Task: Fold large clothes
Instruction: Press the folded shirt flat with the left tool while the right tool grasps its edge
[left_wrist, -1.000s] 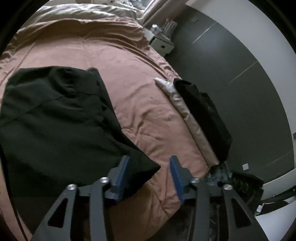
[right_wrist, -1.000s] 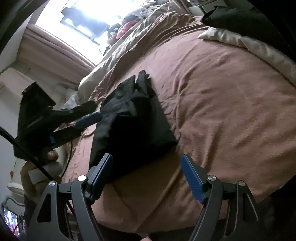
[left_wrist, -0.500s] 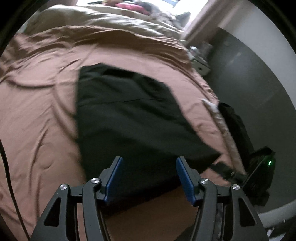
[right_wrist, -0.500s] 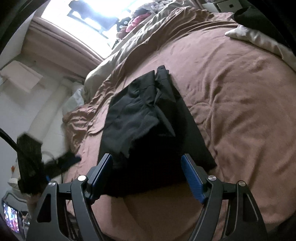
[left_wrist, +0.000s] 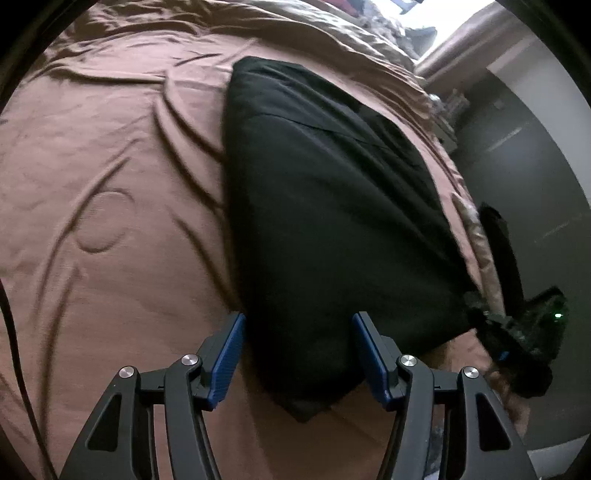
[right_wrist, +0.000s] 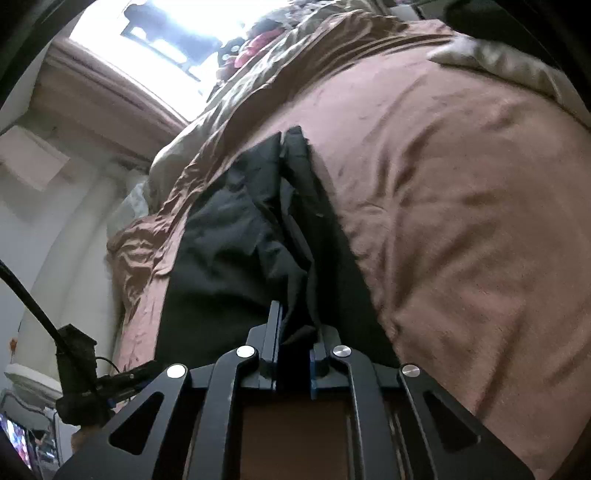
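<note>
black garment (left_wrist: 332, 221), on brown bedspread (left_wrist: 110, 184)

Plain black garment (left_wrist: 332, 221) on brown bedspread (left_wrist: 110, 184).

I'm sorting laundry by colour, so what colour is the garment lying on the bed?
Black garment, plain, clearest in the left wrist view.

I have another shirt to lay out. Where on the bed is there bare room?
Bare brown bedspread lies open left of the black garment, up to the rumpled beige bedding. Its right strip is crowded by a pale roll.
</note>
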